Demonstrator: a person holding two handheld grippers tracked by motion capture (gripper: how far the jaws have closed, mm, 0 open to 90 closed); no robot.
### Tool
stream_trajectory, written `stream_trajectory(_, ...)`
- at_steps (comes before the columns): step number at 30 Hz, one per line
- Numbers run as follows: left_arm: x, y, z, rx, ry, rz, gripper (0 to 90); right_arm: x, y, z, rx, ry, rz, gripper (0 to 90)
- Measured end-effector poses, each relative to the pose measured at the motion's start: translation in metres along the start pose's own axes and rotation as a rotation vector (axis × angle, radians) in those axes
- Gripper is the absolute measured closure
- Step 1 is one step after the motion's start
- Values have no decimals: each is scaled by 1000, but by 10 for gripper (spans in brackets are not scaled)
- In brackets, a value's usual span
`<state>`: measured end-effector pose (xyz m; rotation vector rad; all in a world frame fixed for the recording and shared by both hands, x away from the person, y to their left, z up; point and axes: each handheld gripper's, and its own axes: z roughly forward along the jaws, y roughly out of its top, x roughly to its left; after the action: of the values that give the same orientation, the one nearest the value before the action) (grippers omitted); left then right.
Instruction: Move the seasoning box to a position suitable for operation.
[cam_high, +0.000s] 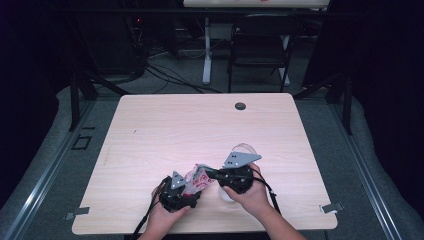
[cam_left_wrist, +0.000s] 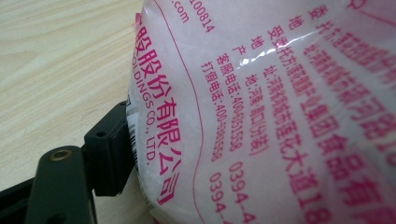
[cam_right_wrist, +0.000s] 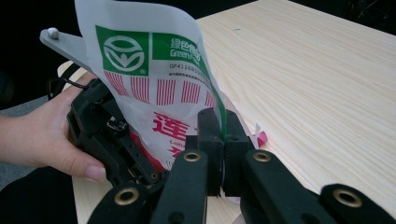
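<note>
Got the plastic bag (cam_high: 196, 181) pinched between both tools just above the near edge of the bench (cam_high: 200, 125): right tool (cam_right_wrist: 223, 140) is clamped shut on one thin edge so I can tug the film taut against the left tool (cam_high: 181, 192), which grips the other side. The bag blocks most of the left one's own view, so I only see one jaw pressed against it, and I can't tell what's inside.

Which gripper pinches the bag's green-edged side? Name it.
The right gripper: its jaws close on the plastic bag at the green-striped edge. The left gripper grips the pink-printed part instead.
</note>
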<state>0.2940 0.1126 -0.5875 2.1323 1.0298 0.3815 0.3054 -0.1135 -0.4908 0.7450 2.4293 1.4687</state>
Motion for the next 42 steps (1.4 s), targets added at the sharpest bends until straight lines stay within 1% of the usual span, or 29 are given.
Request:
stream_trajectory(1, -1, 0, 0, -1, 10, 3, 263, 0, 0, 0, 0, 1, 0, 897)
stream_trajectory(3, -1, 0, 0, 0, 16, 10, 280, 0, 0, 0, 0, 2, -1, 896)
stream_trajectory(10, -1, -1, 0, -7, 26, 14, 323, 0, 0, -1, 1, 7, -10, 894)
stream_trajectory(19, 1, -1, -1, -8, 23, 28, 376, 1, 0, -1, -3, 8, -17, 893)
stream_trajectory(24, 1, -1, -1, -12, 23, 17, 404, 1, 0, -1, -2, 10, -22, 893)
stream_trajectory(28, 2, -1, -2, -14, 22, 18, 426, 1, 0, -1, -2, 10, -25, 893)
stream_trajectory(33, 1, -2, -2, -26, 31, 16, 459, 1, 0, 0, -3, 11, -24, 893)
stream_trajectory(38, 1, -2, -2, -29, 36, 31, 484, 2, -1, -1, -7, 13, -22, 893)
stream_trajectory(42, 1, -2, -3, -31, 33, 30, 497, 2, -1, -2, -2, 10, -30, 893)
